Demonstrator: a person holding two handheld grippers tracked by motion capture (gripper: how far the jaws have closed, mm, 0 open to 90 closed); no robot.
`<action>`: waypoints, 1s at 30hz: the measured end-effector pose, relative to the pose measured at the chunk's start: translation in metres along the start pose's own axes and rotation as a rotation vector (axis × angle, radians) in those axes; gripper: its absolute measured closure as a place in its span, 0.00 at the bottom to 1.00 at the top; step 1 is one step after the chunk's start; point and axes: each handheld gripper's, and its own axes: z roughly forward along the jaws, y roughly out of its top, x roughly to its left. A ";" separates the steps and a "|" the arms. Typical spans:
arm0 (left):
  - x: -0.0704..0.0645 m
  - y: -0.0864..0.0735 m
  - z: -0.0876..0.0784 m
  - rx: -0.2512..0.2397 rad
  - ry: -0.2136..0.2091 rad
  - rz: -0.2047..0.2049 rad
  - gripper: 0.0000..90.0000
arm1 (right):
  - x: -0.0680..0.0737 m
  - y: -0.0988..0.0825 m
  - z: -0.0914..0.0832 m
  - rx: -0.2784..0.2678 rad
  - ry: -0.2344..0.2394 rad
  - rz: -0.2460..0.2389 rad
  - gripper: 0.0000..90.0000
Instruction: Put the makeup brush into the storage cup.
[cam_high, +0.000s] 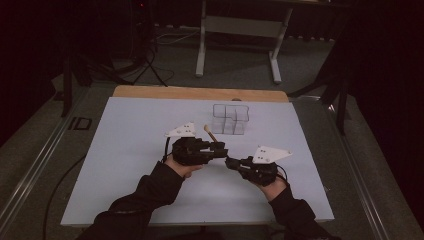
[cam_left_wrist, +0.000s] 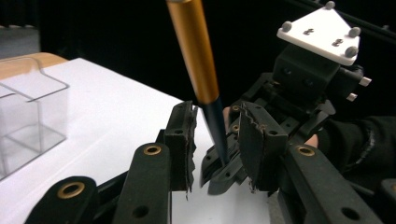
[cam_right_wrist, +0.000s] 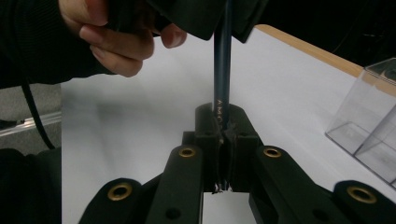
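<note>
Black rubber-padded fingers (cam_right_wrist: 219, 140) of the right gripper (cam_right_wrist: 223, 154) are pressed together on the dark lower end of a slim pen (cam_left_wrist: 201, 74), which stands nearly upright between the two hands, above the surface (cam_high: 135, 150). The left gripper (cam_left_wrist: 215, 140) has its fingers (cam_left_wrist: 183, 140) spread either side of the pen's dark section, just below the gold barrel; a gap shows on each side, so they seem not to pinch it. In the high view the pen's pale end (cam_high: 207, 128) sticks up beside the left gripper. It looks light, stiff and smooth, likely metal or lacquered, so it may slip or pivot in a narrow pinch; the straight barrel probably gives a surer hold than the tapered tip. A clear box (cam_high: 230, 119) with compartments stands nearby, apart from both hands.
</note>
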 end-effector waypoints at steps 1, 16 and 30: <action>0.000 -0.001 0.001 0.002 -0.006 0.010 0.79 | 0.001 0.000 0.000 0.001 -0.002 -0.005 0.95; 0.000 0.000 0.004 -0.004 -0.065 0.003 0.93 | 0.002 0.001 0.001 0.010 -0.016 -0.039 0.94; -0.003 0.012 -0.003 0.128 -0.027 0.034 0.93 | -0.007 -0.001 -0.001 0.082 0.040 -0.008 0.59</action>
